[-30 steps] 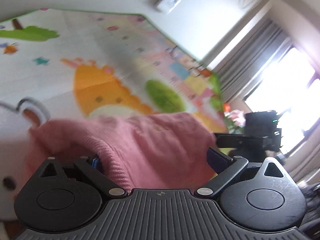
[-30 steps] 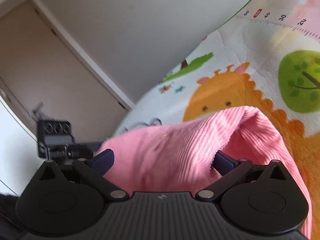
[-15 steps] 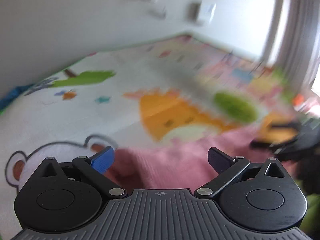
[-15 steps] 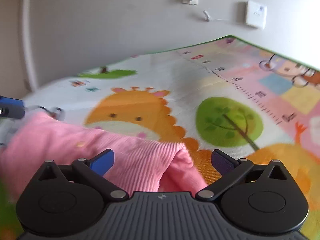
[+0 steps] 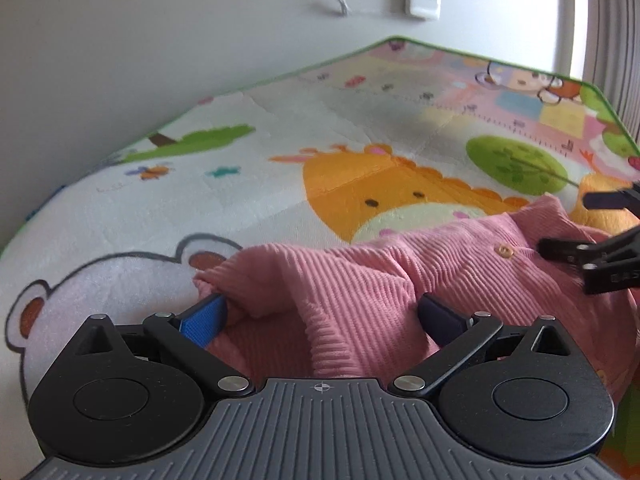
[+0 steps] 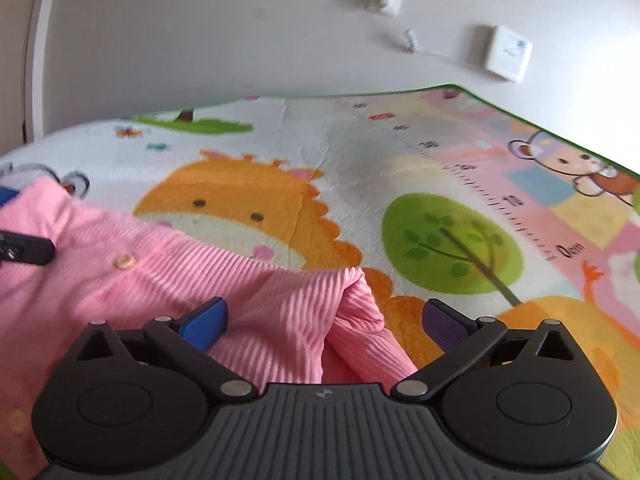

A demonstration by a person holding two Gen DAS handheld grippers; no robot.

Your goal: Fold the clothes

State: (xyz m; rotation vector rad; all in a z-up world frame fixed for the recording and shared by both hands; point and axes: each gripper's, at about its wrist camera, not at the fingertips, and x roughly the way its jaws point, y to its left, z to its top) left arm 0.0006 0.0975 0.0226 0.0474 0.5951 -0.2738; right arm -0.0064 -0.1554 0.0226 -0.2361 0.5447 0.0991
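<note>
A pink corduroy garment [image 5: 360, 272] with a small wooden button [image 5: 505, 249] lies rumpled on the cartoon play mat [image 5: 240, 200]. My left gripper [image 5: 320, 312] is open wide over the garment's left end. A ridge of cloth runs between its fingers, and the blue pad [image 5: 204, 316] rests against a fold without pinching it. My right gripper [image 6: 324, 316] is open too, with the garment's [image 6: 120, 280] peaked right corner between its fingers. Each gripper shows at the edge of the other's view: the right gripper [image 5: 592, 236], the left gripper [image 6: 24, 248].
The play mat [image 6: 440, 160] stretches ahead to a white wall [image 6: 240, 32] with socket plates [image 6: 508, 54] and a loose cable. Grey curtains [image 5: 616, 20] hang at the far right. A door frame [image 6: 36, 40] stands at the left.
Both wrist views have rolled from tilted to level and dropped toward the mat. The pink garment, draped up between the fingers before, now lies lower on the mat. Both grippers stay wide.
</note>
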